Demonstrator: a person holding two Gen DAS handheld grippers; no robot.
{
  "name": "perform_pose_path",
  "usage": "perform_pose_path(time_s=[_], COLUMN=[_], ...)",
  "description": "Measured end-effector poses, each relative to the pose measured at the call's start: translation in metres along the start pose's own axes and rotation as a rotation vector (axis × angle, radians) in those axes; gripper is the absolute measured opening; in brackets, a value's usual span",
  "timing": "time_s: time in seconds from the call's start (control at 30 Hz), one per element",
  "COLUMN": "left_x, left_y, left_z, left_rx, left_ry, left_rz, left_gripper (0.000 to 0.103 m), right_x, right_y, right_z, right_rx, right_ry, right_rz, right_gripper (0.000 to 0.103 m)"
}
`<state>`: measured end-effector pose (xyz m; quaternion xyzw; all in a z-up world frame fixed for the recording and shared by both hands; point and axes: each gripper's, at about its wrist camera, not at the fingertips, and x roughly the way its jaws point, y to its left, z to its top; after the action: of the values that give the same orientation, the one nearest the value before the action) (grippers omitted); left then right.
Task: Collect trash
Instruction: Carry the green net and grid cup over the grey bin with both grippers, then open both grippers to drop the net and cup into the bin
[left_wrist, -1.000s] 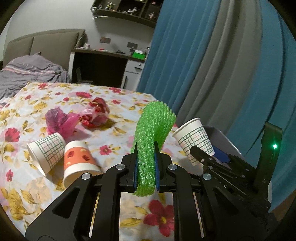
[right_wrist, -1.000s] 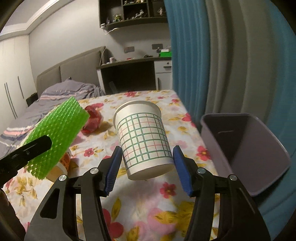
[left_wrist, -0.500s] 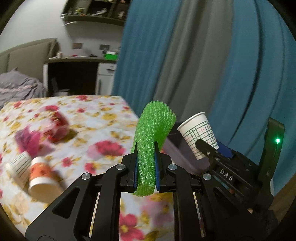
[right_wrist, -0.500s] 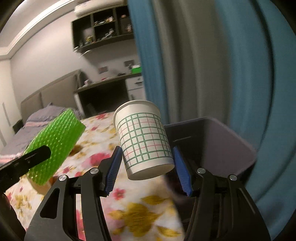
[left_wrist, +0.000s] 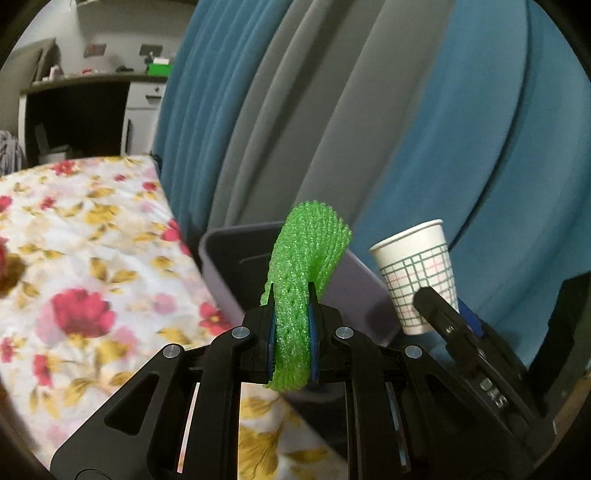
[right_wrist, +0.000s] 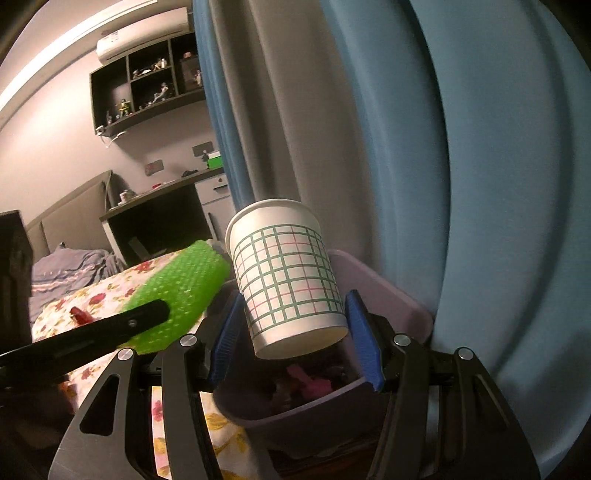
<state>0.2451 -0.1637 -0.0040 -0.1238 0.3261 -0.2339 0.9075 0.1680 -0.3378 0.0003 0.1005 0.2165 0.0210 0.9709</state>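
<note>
The green foam net (left_wrist: 303, 280) is clamped in the left tool (left_wrist: 291, 332), the checked paper cup (right_wrist: 286, 280) in the right tool (right_wrist: 295, 332), above the bin (right_wrist: 384, 291) off the bed's edge; both are best released only once centred over its opening.

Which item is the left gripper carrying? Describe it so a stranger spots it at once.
Start at the blue and grey curtain beside the flowered bed; below it stands a grey bin. In front of the bin, the left gripper pinches a green foam net. It is bright green and meshed, unlike the checked white paper cup beside it.
</note>
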Motion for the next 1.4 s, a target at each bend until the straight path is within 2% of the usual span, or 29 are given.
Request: perform_pose_path(time_s=[0.33,0.37,0.43,0.53,0.73,0.93,1.3,1.4], left_x=[0.055,0.057,0.058,0.048,0.021,-0.025,-0.103,-0.118], left_y=[-0.003,-0.002,0.004,0.015,0.024,0.035,0.073,0.081], left_z=[0.000,0.000,0.000,-0.002,-0.008,-0.026,-0.057,-0.062], left_rx=[-0.029,-0.033,-0.047,-0.073,-0.061,-0.040,-0.064,-0.070], left_ry=[0.086,0.092,0.088,0.052,0.021,-0.044,-0.149,-0.168], left_rz=[-0.062,-0.076,-0.075,-0.070,0.005,0.160,0.373,0.401], left_gripper=[0.016,0.023,0.055,0.064,0.069,0.077,0.081,0.081], right_x=[0.011,0.011,0.013,0.017,0.041,0.065,0.082,0.086], right_y=[-0.011,-0.012,-0.012,-0.015,0.002,0.005,0.008,0.011], right_z=[-0.001,-0.002,-0.001,-0.001,-0.011,-0.025,-0.037,-0.038], right_rx=[0.029,0.030,0.028,0.031,-0.022,-0.046,-0.075,-0.078], right_ry=[0.018,0.020,0.023,0.032,0.115,0.201,0.281,0.291], right_rz=[-0.021,-0.023,-0.030,-0.038,-0.033,-0.049,-0.070,-0.075], right_gripper=[0.056,0.056,0.056,0.056,0.056,0.056,0.057,0.063])
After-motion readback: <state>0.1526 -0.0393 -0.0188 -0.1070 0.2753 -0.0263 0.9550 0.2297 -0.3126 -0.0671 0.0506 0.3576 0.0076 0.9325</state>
